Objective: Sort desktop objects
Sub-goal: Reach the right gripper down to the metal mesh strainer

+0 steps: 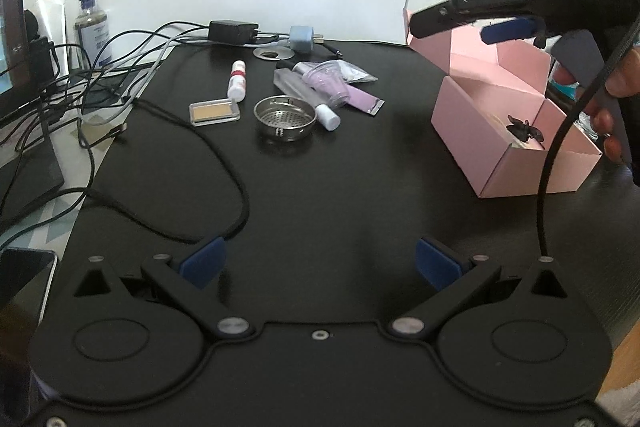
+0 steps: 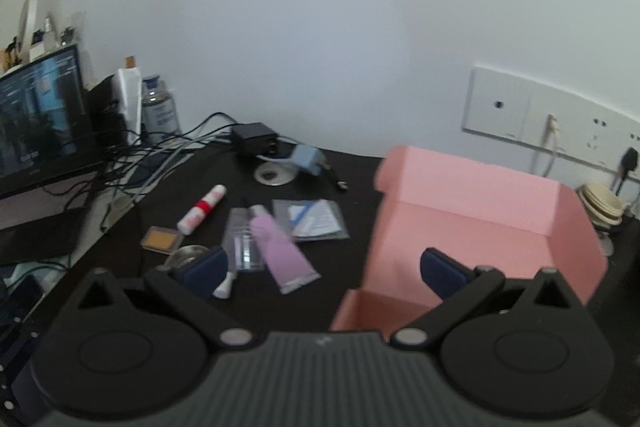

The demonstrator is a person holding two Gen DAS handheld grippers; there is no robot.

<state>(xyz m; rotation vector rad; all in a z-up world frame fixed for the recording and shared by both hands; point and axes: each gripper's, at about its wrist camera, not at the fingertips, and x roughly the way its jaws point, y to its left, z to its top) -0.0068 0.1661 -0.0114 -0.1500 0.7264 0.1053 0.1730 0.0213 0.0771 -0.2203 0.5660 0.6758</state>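
An open pink box [image 1: 472,131] stands on the right of the black desk, with a black hair clip [image 1: 524,131] inside. Mid-desk lie a metal strainer [image 1: 285,117], a tan compact [image 1: 215,111], a white tube with a red band [image 1: 237,81], a clear tube with a white cap [image 1: 308,95] and a purple tube [image 1: 362,99]. My left gripper [image 1: 320,263] hovers open and empty over the near desk. The right gripper [image 2: 324,273] is open and empty, above the pink box [image 2: 480,219] at its left edge, with the purple tube [image 2: 280,251] to the left.
Tangled cables [image 1: 120,75], a black charger [image 1: 234,31], a blue plug [image 1: 302,37] and a metal disc [image 1: 274,54] sit at the back. A laptop [image 2: 40,123] and bottles [image 1: 92,27] stand left. A phone [image 1: 24,287] lies near left. Wall sockets [image 2: 552,115] are behind the box.
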